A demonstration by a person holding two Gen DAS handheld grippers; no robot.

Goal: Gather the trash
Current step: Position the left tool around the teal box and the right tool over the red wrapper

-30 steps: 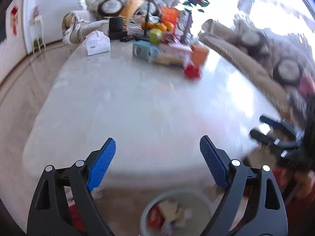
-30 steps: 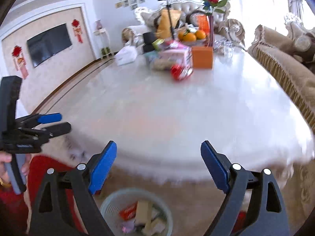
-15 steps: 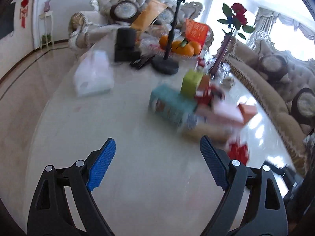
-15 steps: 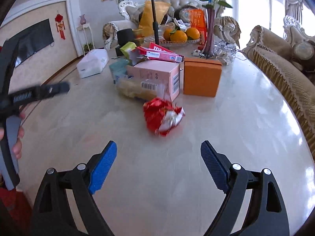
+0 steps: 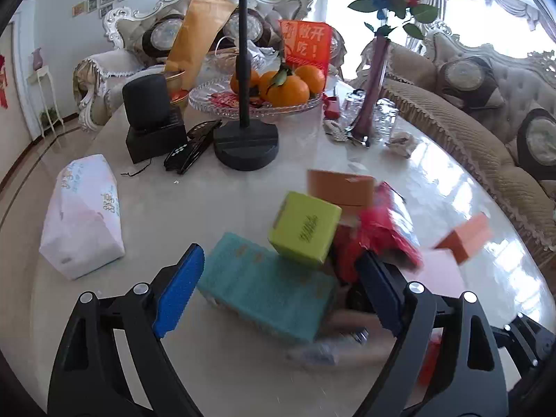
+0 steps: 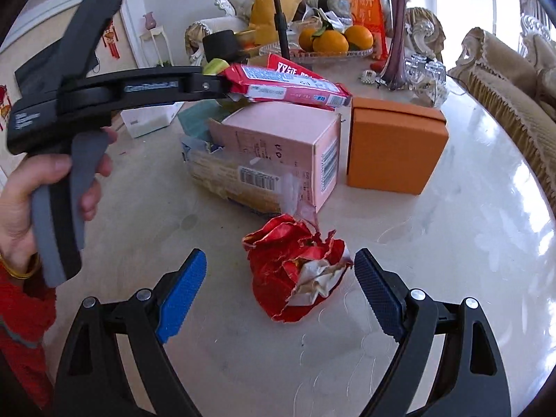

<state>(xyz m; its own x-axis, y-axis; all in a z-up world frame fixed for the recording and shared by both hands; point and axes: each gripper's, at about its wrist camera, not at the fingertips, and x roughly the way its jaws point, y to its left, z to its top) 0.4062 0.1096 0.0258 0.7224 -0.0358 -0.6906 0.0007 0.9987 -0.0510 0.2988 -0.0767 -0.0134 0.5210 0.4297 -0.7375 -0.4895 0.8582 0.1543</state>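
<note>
Plainly most of the collecting is left: the desk (image 6: pixel 451 243) carries a heap of trash — a pink box (image 6: pixel 288 146), a teal box (image 5: pixel 264 285), a crumpled red wrapper (image 6: pixel 299 271). Right claw (image 6: pixel 278 288) gapes around that wrapper, not touching; left claw (image 5: pixel 278 288) gapes over the teal box — nothing gripped.
</note>
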